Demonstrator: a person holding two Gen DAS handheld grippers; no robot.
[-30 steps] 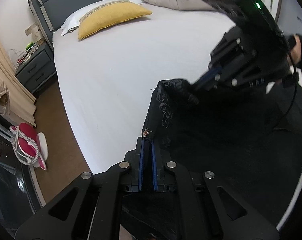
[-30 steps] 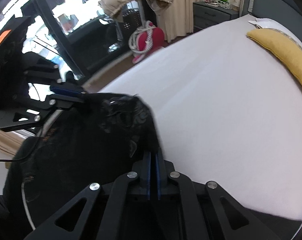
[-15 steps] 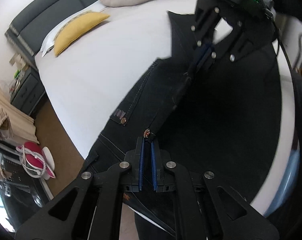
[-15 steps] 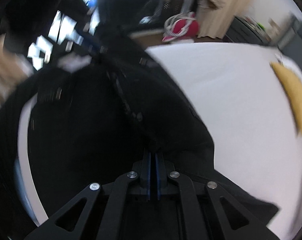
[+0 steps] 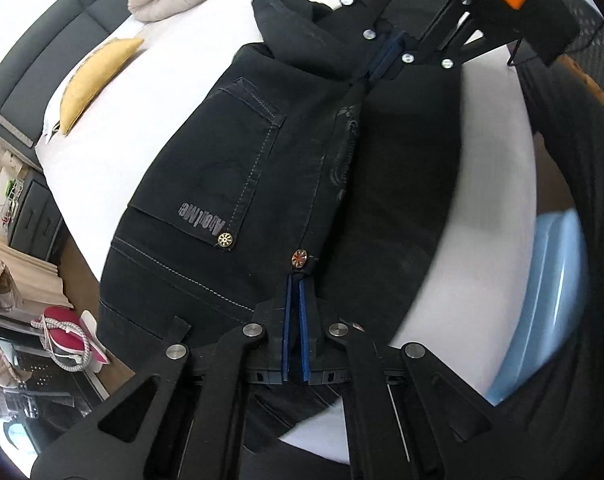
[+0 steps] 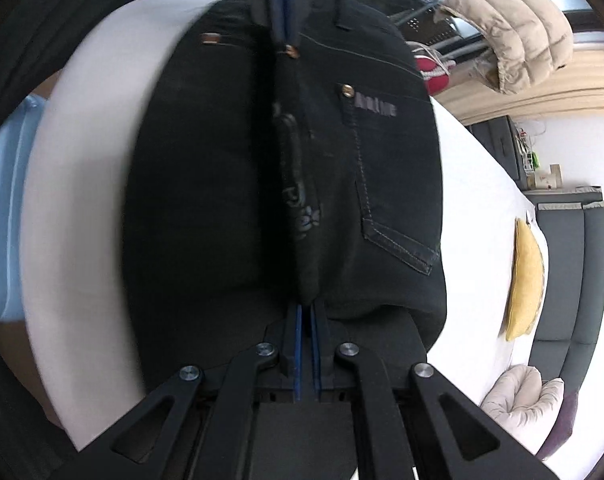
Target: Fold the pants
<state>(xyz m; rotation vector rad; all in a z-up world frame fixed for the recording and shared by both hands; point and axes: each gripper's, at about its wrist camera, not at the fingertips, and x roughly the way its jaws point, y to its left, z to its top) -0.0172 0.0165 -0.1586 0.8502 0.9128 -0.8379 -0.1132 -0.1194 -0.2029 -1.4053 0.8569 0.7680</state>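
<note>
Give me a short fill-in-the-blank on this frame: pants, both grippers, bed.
1. The pants are ____ in colour.
2. The left gripper and the right gripper are both shut on the ____.
3. The pants lie spread on a ____ bed.
4. The pillow near the headboard is ____.

Missing words: black; pants; white; yellow

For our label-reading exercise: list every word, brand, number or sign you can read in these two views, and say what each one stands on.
"AiotMe", as best it reads, upside down in grey on the pocket of the black pants.
The same print in the right wrist view: too blurred to read.
Pale decorative print along the centre fold of the pants: not legible.
Nothing else readable.
</note>
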